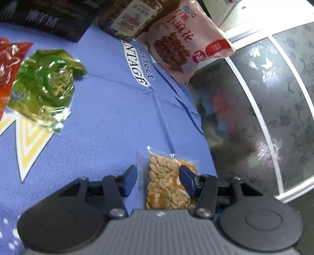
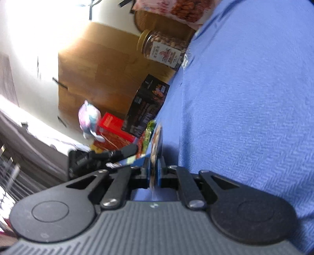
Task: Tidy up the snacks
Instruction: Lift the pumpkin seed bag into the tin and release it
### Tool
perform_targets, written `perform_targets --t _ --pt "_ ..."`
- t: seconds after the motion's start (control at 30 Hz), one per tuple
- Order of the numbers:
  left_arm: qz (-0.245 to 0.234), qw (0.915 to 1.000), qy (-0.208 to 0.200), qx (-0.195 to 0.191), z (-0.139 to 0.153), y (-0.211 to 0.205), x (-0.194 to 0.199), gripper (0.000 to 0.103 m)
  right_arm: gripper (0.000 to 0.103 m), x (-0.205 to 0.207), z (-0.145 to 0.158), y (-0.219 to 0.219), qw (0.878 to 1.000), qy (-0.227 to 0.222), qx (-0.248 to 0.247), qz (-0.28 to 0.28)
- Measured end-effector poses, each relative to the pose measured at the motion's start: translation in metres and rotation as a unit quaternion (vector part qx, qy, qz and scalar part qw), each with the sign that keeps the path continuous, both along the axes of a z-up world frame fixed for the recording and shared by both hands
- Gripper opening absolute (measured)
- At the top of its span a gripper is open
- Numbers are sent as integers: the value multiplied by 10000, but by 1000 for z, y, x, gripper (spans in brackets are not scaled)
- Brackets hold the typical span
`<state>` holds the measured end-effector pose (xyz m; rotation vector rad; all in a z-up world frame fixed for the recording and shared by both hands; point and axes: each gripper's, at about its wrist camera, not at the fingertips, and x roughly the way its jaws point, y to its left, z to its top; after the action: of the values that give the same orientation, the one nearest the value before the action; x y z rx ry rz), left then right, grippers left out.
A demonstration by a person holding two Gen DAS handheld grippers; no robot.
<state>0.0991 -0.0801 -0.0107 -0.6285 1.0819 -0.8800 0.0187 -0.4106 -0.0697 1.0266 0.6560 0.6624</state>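
Note:
In the left wrist view a small clear packet of pale seeds (image 1: 166,182) lies on the blue cloth (image 1: 109,121) near its right edge. My left gripper (image 1: 158,180) is open, its blue fingers on either side of the packet, just above it. A green snack bag (image 1: 44,88) and a red one (image 1: 7,64) lie at the left. In the right wrist view my right gripper (image 2: 154,168) is turned on its side and shut on a thin flat snack packet (image 2: 156,147), seen edge-on beside the blue cloth (image 2: 245,117).
At the cloth's far end stand a pink bag of fried twists (image 1: 188,41), a jar of nuts (image 1: 133,17) and a black box (image 1: 53,19). A glass door (image 1: 265,117) is right of the table edge. The right wrist view shows a red box (image 2: 111,129) and a wooden cabinet (image 2: 98,74).

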Motion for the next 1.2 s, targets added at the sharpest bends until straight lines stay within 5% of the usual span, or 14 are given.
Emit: perform_targets --t 0.2,0.3,0.4,0.43,0.53,0.87,1.03,1.2 --pt "122 9996 95 -231 0 17 -6 53 9 8 -9 -6 9890 460 1401 78" --pt "240 9977 162 -613 3 33 -11 56 10 13 2 -1 9870 373 1551 177" --pt "288 9954 82 -906 11 45 -15 39 9 20 14 8 9864 282 1583 344" --pt "300 9949 33 -965 15 48 -16 26 10 23 19 13 9871 244 1533 400" --pt "546 9946 -235 -845 28 63 -22 18 10 33 27 29 9885 219 1407 518" --pt "1266 9869 -976 -223 74 125 -4 14 10 86 85 104 9931 -282 -350 1084" --pt "1710 9714 -1611 337 109 145 48 17 13 138 134 160 9766 -1001 -1530 1130" --pt "2081 9614 -1644 731 108 153 122 18 15 205 152 208 9529 -1430 -2511 925"
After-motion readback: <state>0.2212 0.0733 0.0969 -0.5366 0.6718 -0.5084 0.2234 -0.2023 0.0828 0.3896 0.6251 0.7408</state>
